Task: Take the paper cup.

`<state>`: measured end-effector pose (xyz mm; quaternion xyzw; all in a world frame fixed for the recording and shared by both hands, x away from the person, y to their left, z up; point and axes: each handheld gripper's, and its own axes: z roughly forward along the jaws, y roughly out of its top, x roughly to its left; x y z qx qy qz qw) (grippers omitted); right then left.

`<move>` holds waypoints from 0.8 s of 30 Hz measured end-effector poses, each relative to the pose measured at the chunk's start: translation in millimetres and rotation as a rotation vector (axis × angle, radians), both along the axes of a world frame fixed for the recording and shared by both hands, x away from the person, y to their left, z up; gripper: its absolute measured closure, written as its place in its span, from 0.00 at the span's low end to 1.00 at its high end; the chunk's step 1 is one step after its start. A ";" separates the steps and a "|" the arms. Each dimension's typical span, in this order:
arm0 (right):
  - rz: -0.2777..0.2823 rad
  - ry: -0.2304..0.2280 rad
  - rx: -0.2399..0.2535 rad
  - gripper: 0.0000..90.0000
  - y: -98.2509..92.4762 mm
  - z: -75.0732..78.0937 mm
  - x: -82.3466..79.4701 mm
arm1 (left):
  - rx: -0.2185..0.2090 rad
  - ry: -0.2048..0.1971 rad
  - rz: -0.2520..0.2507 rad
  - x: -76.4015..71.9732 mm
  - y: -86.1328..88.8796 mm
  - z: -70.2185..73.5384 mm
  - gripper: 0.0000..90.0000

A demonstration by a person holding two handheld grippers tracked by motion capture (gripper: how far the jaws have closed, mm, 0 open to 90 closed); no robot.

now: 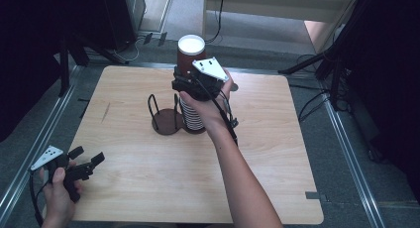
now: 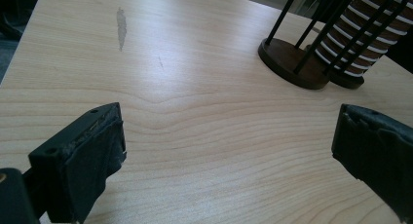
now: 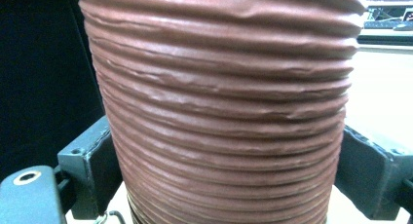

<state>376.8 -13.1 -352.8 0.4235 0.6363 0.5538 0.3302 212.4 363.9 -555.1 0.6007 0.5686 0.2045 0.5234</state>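
A ribbed brown paper cup (image 1: 191, 50) (image 3: 229, 97) with a white inside tops a stack of brown-and-white cups (image 1: 192, 116) (image 2: 360, 44). The stack stands in a dark wire holder (image 1: 166, 121) (image 2: 292, 61) at the middle of the table. My right gripper (image 1: 184, 82) (image 3: 226, 170) is shut on the brown cup, one jaw pressed against each side, and holds it above the stack. My left gripper (image 1: 89, 155) (image 2: 229, 136) stands open near the table's front left corner, nothing between its jaws, pointing toward the holder.
The light wooden table (image 1: 148, 188) has a grey smear (image 2: 121, 27) at its left. The holder's left bay holds no cups. Dark stands and cables line the floor around the table.
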 end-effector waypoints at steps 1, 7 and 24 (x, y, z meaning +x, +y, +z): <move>-0.003 0.000 0.006 0.11 0.6 1.9 -0.6 | 0.000 -0.002 -0.002 0.0 0.1 0.0 0.00; 0.002 -0.012 0.012 0.12 1.5 15.3 -4.5 | -0.004 -0.011 -0.006 -0.2 0.1 0.0 0.00; 0.020 -0.067 0.043 0.12 1.6 51.9 -12.2 | -0.008 -0.014 -0.008 -0.3 -0.1 0.1 0.00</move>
